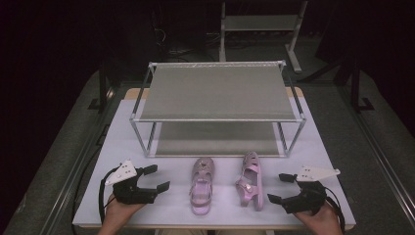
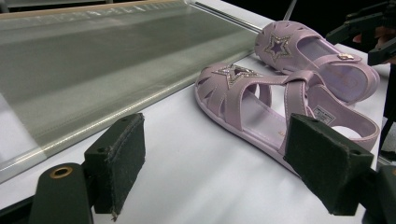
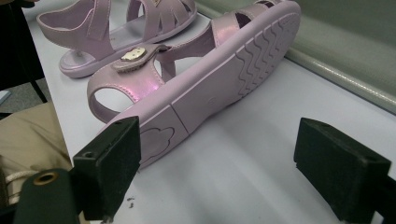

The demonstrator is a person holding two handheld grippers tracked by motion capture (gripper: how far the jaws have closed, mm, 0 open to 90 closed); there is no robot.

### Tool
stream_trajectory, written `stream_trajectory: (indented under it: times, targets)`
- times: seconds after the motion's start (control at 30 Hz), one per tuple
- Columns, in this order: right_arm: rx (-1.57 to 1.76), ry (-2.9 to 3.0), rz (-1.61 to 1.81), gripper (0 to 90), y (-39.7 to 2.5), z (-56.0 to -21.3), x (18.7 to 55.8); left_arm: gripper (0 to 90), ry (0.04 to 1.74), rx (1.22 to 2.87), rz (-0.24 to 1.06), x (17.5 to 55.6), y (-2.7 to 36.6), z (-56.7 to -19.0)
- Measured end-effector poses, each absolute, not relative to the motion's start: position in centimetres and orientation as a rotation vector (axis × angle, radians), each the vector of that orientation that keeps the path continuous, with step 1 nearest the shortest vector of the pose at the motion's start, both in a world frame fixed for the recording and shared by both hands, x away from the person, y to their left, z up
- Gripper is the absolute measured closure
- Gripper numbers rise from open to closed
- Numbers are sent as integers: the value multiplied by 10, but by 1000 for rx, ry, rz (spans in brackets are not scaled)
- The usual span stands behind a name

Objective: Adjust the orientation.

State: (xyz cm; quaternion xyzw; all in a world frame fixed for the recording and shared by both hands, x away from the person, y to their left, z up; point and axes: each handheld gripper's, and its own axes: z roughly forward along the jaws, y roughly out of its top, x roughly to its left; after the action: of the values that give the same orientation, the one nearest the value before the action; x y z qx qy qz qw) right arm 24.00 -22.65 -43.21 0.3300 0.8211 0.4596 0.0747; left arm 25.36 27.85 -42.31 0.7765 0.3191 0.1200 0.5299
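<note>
Right gripper view: tipped sandal (image 3: 205, 79) exposes its ribbed sole; high view suggests it lies sideways before the rack (image 1: 215, 93), beside upright sandal (image 1: 201, 185). Left gripper (image 1: 157, 177) and right gripper (image 1: 280, 188) gape, empty.

A white rectangular worktop (image 1: 122, 147) carries a two-tier metal-framed rack with grey mesh shelves (image 1: 218, 93) across its far half. Near the front edge lie two lilac plastic sandals: one upright (image 1: 201, 185), the other tipped on its side (image 1: 250, 180), just right of it.

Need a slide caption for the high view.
Open left gripper and right gripper flank two pink sandals before a two-tier shoe rack.
</note>
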Motion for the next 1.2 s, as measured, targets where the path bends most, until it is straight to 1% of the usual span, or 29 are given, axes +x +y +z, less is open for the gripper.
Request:
stream_trajectory:
  times: [0.13, 0.23, 0.37, 0.77, 0.9, 1.13, 1.2]
  targets:
    - [980, 2447, 1378, 146, -228, -431, 239, 202, 758, 1864, 279, 254, 277, -423]
    - [978, 2444, 1391, 146, -228, -430, 239, 203, 763, 1821, 256, 252, 277, -421]
    - [985, 2438, 1393, 145, -228, -429, 240, 203, 755, 1821, 257, 248, 272, -419]
    - [983, 2418, 1398, 145, -228, -426, 239, 205, 726, 1832, 244, 244, 248, -413]
    - [1004, 2412, 1393, 145, -228, -426, 238, 230, 722, 1833, 226, 243, 239, -411]
    - [1014, 2404, 1381, 145, -227, -424, 237, 241, 735, 1877, 224, 241, 222, -415]
    - [1004, 2402, 1378, 145, -226, -424, 237, 265, 729, 1887, 227, 240, 219, -416]
